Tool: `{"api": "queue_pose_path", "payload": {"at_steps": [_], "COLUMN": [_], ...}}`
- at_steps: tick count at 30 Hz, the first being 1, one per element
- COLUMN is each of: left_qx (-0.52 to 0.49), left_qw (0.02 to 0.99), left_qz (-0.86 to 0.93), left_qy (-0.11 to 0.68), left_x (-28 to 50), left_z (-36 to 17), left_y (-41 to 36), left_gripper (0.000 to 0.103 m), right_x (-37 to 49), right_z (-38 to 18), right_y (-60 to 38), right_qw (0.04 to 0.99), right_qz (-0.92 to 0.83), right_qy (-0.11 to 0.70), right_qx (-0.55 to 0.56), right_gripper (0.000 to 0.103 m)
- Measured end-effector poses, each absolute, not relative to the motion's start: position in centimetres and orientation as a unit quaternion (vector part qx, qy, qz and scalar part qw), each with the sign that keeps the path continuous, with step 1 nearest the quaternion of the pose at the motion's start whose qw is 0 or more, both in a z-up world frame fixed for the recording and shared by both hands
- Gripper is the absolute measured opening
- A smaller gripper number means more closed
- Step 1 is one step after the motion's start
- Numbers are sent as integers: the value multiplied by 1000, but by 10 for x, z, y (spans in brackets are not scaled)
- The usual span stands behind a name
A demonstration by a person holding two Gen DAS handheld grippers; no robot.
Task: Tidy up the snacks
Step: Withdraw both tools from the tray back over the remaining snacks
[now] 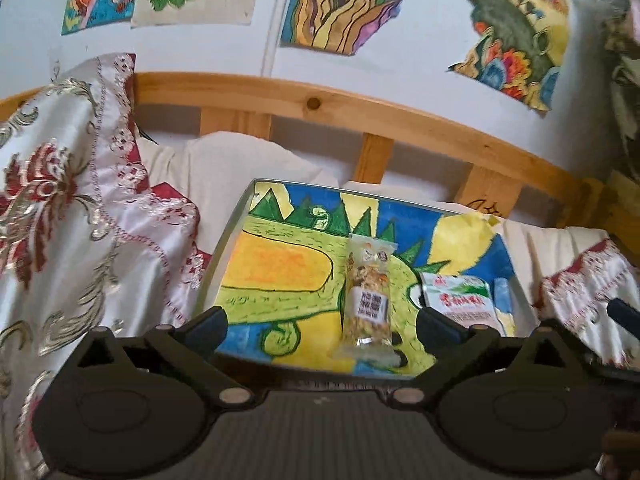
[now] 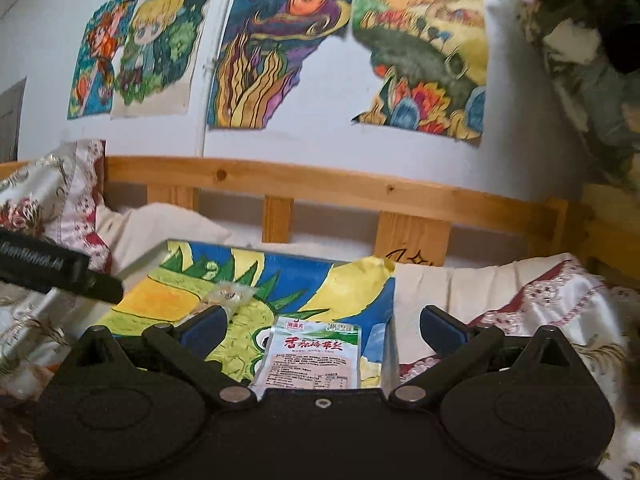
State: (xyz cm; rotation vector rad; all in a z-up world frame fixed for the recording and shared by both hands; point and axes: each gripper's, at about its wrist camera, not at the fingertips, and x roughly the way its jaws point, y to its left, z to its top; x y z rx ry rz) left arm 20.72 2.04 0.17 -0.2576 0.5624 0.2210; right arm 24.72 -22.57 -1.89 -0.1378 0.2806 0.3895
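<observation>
Painted tray (image 1: 240, 216), snack bar (image 1: 368, 300) lengthwise

1. The left gripper (image 1: 322, 326) is seen from its own wrist camera with its jaws spread wide; nothing is pressed between the pads.
2. Its two dark fingers (image 1: 208, 326) are placed at about 8 and 4 o'clock of that view, tilted inward and pointed somewhat downward.
3. The right gripper (image 2: 322, 326) is likewise shown with its jaws held well apart and nothing gripped between them.
4. In the right wrist view, a black finger of the left gripper is seen at about 9 o'clock, reaching in from the left edge.
5. In the left wrist view, a dark tip of the right gripper is seen at about 3 o'clock.
</observation>
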Motion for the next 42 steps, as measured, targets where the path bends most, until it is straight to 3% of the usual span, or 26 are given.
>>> {"api": "queue_pose_path", "payload": {"at_steps": [21,42], "left_qx": [-100,-102], "left_qw": [950,925], "left_qz": [64,70], "left_qy": [287,360], "left_x": [73,29], "left_z": [-4,-25], "left_y": [19,41], "left_gripper": [102,102], "right_x": [103,43], "right_z": [9,-16], "right_y": [-266,-225], "right_qw": [969,924], "right_qz": [187,277], "right_qy": [162,251], "right_qx": [-26,-79], "right_gripper": [102,102]}}
